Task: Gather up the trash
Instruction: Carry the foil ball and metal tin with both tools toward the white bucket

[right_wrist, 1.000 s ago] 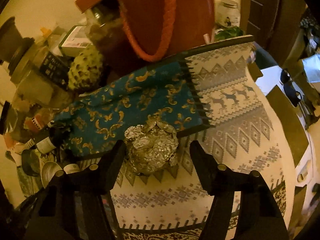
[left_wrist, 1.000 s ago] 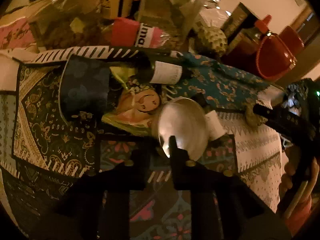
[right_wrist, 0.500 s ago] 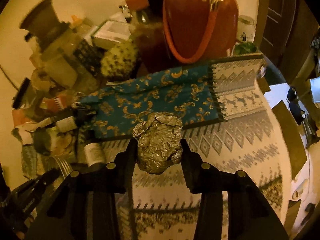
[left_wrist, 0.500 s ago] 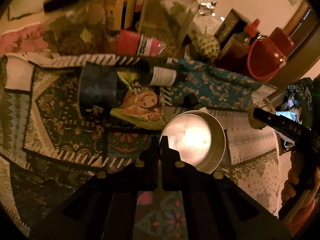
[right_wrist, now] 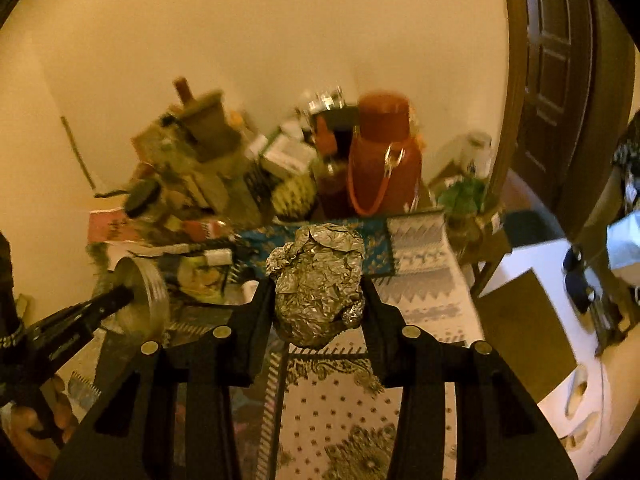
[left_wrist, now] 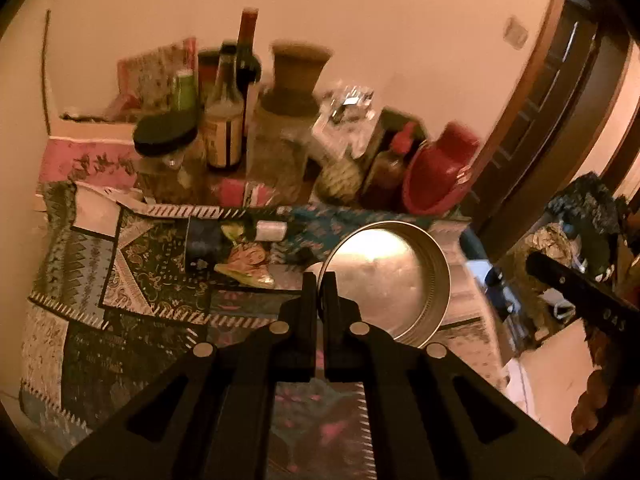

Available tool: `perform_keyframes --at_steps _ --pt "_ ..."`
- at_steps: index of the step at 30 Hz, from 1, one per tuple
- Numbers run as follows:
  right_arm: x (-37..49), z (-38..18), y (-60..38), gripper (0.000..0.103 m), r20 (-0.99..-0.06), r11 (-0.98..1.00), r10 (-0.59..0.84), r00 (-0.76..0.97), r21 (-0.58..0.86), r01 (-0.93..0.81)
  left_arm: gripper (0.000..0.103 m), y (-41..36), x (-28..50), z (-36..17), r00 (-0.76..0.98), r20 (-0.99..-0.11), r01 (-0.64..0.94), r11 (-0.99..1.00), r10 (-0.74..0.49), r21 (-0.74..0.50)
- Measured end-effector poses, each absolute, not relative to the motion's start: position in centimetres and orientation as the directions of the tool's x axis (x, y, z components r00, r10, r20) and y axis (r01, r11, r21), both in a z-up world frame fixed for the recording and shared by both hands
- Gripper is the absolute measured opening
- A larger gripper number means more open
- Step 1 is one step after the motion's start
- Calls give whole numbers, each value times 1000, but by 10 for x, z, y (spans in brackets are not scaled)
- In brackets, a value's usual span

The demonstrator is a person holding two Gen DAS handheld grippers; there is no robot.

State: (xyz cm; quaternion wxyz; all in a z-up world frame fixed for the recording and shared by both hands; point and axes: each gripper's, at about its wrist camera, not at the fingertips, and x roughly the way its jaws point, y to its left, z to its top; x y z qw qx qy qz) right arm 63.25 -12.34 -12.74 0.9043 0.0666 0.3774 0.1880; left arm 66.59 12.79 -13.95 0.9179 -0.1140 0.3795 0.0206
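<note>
Carrying two bits of trash clear of the cluttered table (left_wrist: 160,308); I judge the next move is finding a bin, none in sight. My right gripper (right_wrist: 320,292) has its jaws part-open, clamped round the foil ball (right_wrist: 318,284). My left gripper (left_wrist: 319,284) has jaws nearly together, pinching the rim of the metal lid (left_wrist: 390,280).

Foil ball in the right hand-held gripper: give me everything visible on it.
The foil ball is a crumpled lump of silvery aluminium foil, creased and shiny, roughly egg-shaped and taller than wide. It is clamped between the two black fingers of the right hand-held gripper, one on each side, and lifted off the patterned tablecloth. Nothing else touches it.
</note>
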Motion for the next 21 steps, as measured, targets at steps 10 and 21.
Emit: perform_keyframes --at_steps 10,21 --pt "553 -82 -167 38 -554 862 500 665 252 -439 1 75 557 -76 818 -572 -183 969 56 -166" --pt "479 -65 -178 38 -514 875 475 714 193 -443 1 68 462 -48 865 -494 -205 962 92 -179"
